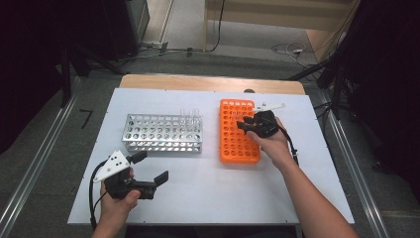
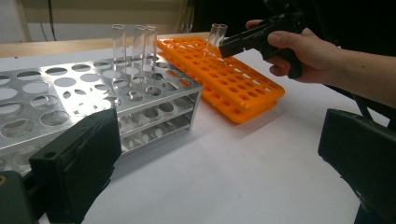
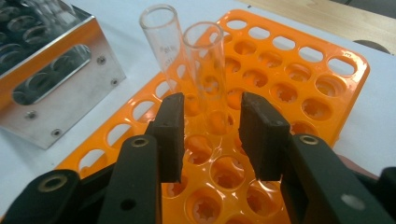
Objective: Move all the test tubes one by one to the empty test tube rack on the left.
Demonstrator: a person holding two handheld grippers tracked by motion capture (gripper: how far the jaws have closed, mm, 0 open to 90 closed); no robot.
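My right gripper [image 3: 212, 135] is over the orange rack [image 3: 299, 93], and its two black jaws stand on both sides of a clear glass tube [image 3: 210, 70] that sits in one hole of this rack. A small gap stays on each side, so the pads do not press the tube yet. A second glass tube [image 3: 163, 42] stands just beside the first one, a little farther from the jaws. My left gripper [image 1: 151, 168] rests low near the front edge of the table, with the jaws wide apart and nothing between them. The metal rack [image 1: 161, 134] lies left of the orange rack and is well apart from it; three clear tubes [image 2: 135, 46] stand in its far right corner. Both racks are on a white board [image 1: 213, 193] that covers a wooden table [image 1: 208, 82]. Around it I see grey floor [image 1: 44, 163], some cables [image 1: 287, 49] and dark stands.
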